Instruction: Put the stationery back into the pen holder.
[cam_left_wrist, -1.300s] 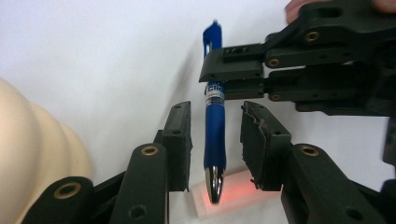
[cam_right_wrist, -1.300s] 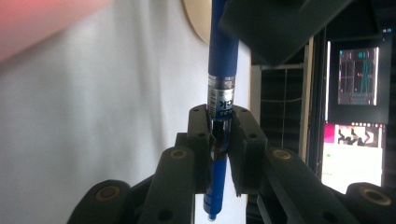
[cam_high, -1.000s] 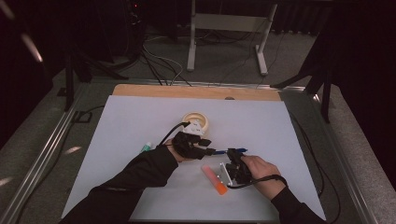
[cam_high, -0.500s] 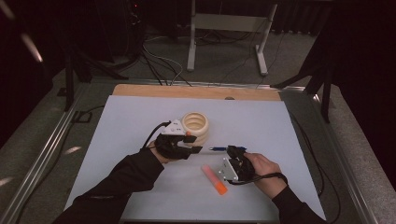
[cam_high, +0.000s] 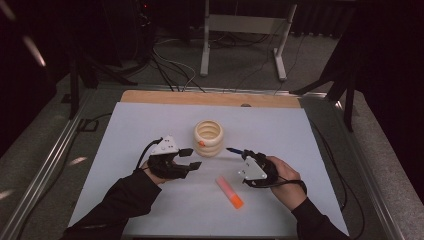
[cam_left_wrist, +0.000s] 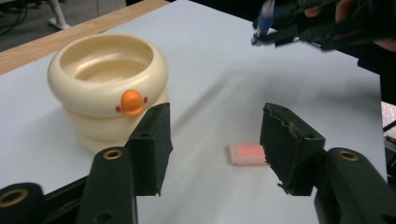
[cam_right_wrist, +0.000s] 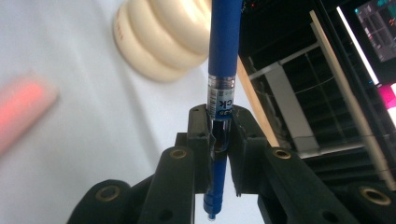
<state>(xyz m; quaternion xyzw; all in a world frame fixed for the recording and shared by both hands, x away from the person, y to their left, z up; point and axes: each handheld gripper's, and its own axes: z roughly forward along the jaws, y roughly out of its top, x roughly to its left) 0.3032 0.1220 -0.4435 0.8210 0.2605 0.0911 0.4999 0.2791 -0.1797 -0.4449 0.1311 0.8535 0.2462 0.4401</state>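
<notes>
The blue pen (cam_right_wrist: 223, 70), its clear label band showing the letters "CK", is pinched by the right gripper (cam_right_wrist: 219, 135), while the left gripper (cam_left_wrist: 212, 140), empty, has just been opening.

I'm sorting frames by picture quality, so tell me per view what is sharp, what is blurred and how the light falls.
High view: table lit, surroundings dark.
Left gripper view: cream pot fairly sharp, orange marker soft.
Right gripper view: blue pen and right gripper sharp, marker a blurred glow, monitors glaring at the right.
</notes>
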